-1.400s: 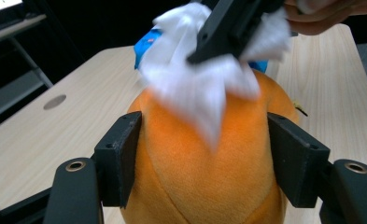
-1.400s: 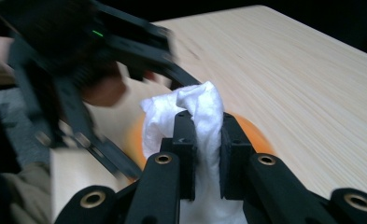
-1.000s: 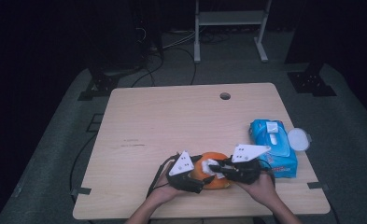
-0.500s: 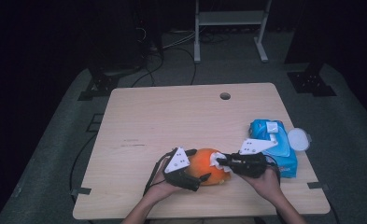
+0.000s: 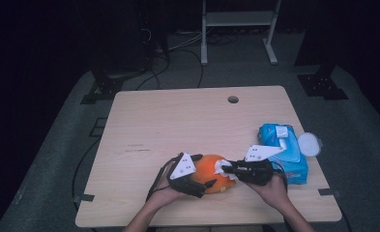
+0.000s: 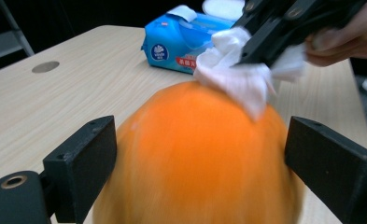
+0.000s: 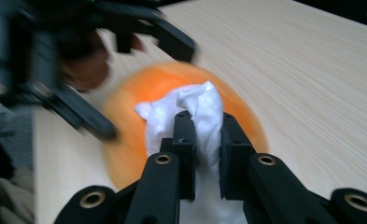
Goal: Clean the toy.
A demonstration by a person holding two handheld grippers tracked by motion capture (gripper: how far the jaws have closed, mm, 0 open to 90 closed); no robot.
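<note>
An orange round fruit (image 5: 211, 170) lies near the table's front edge. My left gripper (image 5: 208, 180) reaches around it from the left. In the left gripper view the orange fruit (image 6: 186, 121) is blurred between the left gripper (image 6: 201, 161) jaws, which stand close at its two sides. These jaws have just been closing, with the fruit between them. My right gripper (image 7: 204, 140) is shut on a crumpled white wipe (image 7: 195, 105). It presses the wipe (image 6: 237, 74) onto the top of the fruit (image 7: 246, 121).
A blue pack of wet wipes (image 5: 282, 145) lies at the right side of the wooden table (image 5: 178, 121), its round white lid (image 5: 309, 144) hanging open over the edge. A small round hole (image 5: 233, 99) sits near the far edge. Both hands rest at the front edge.
The left jaws have spread wider around the fruit than a second ago. The right gripper with the wipe has shifted slightly over the fruit's top.
</note>
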